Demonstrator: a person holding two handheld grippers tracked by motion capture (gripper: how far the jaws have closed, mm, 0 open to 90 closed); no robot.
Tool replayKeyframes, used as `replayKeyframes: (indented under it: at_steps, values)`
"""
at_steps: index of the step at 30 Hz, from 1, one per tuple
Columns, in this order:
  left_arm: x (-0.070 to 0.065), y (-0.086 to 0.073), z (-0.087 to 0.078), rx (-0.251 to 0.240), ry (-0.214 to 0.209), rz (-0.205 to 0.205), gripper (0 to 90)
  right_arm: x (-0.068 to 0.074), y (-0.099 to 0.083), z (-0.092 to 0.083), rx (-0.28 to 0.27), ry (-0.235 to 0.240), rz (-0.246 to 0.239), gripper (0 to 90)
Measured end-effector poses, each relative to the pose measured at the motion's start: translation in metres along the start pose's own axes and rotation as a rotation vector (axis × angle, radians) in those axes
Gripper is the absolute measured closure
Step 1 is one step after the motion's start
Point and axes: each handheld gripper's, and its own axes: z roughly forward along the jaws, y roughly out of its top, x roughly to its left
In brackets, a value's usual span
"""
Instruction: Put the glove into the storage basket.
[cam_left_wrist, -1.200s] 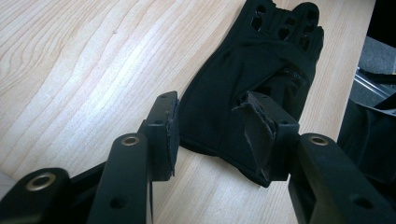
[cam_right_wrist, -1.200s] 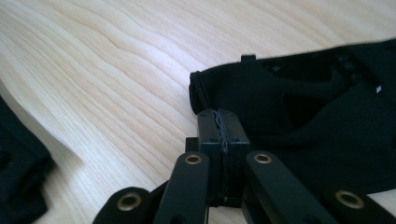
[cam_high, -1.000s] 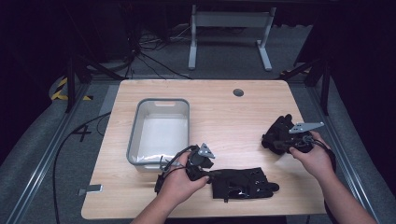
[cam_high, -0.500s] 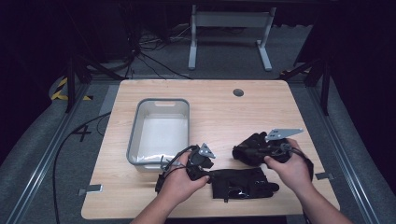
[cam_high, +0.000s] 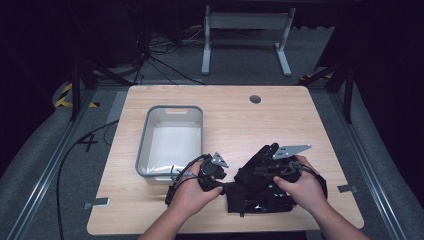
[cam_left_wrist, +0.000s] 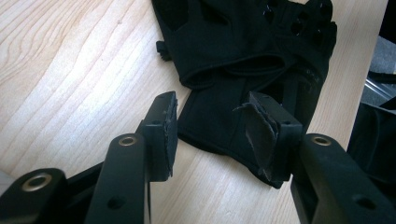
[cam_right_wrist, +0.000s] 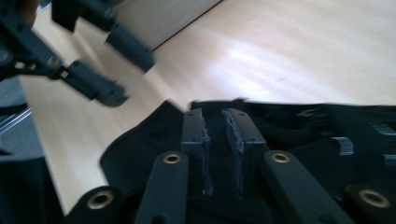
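Note:
A black fingerless glove (cam_high: 260, 200) lies near the table's front edge, and a second black glove (cam_high: 265, 155) is heaped on it under my right hand. My left gripper (cam_high: 226, 187) points right at the pile. In the left gripper view it (cam_left_wrist: 212, 135) stands open, its jaws to either side of the glove's cuff (cam_left_wrist: 219, 126) without pressing on it. My right gripper (cam_high: 255, 170) sits on the pile, pointing left. In the right gripper view its jaws (cam_right_wrist: 215, 114) have just been opening and stand a little apart over black glove fabric (cam_right_wrist: 140, 149).
A grey bin (cam_high: 145, 140) stands at the left of the wooden table (cam_high: 240, 115), just behind my left hand; nothing is visible inside it. A round cable hole (cam_high: 255, 99) is at the table's back. The other gripper (cam_right_wrist: 93, 60) shows blurred at upper left in the right gripper view.
My right hand has moved left from the table's right side, bringing a black glove onto the one at the front. Its jaws have parted. The left hand has stayed in place.

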Motion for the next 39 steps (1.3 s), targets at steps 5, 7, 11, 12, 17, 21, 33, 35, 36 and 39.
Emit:
replayKeyframes:
  at_steps: [5, 7, 11, 12, 17, 21, 33, 35, 36, 39]
  values:
    - [-0.004, 0.007, 0.002, -0.010, 0.000, 0.004, 52.9, -0.034, 0.003, -0.016, -0.025, -0.073, 0.019, 74.7]
    - [-0.005, 0.009, 0.003, -0.007, 0.001, 0.005, 52.4, -0.048, 0.003, -0.019, -0.022, -0.098, 0.030, 74.1]
    - [-0.005, 0.012, 0.007, -0.004, 0.012, -0.001, 51.8, -0.072, 0.002, -0.017, -0.004, -0.126, 0.038, 72.3]
    - [-0.003, 0.013, 0.009, -0.007, 0.015, -0.016, 51.7, -0.083, 0.001, -0.013, -0.001, -0.143, 0.045, 72.0]
    - [0.003, 0.014, 0.015, 0.000, 0.015, -0.043, 51.1, -0.103, 0.002, -0.001, 0.019, -0.164, 0.056, 69.8]
    - [0.007, 0.013, 0.023, 0.000, 0.004, -0.068, 50.8, -0.116, 0.004, 0.014, 0.045, -0.175, 0.038, 68.5]
    - [0.012, 0.013, 0.033, 0.026, 0.011, -0.087, 50.4, -0.124, 0.016, 0.048, 0.097, -0.195, 0.025, 66.7]
    - [0.012, 0.013, 0.033, 0.026, 0.011, -0.088, 50.4, -0.125, 0.017, 0.053, 0.113, -0.199, 0.020, 66.4]
    - [0.012, 0.013, 0.033, 0.027, 0.011, -0.088, 50.3, -0.125, 0.017, 0.055, 0.119, -0.202, 0.019, 66.7]
    - [0.012, 0.013, 0.032, 0.027, 0.014, -0.090, 50.2, -0.126, 0.018, 0.060, 0.139, -0.197, 0.015, 69.5]
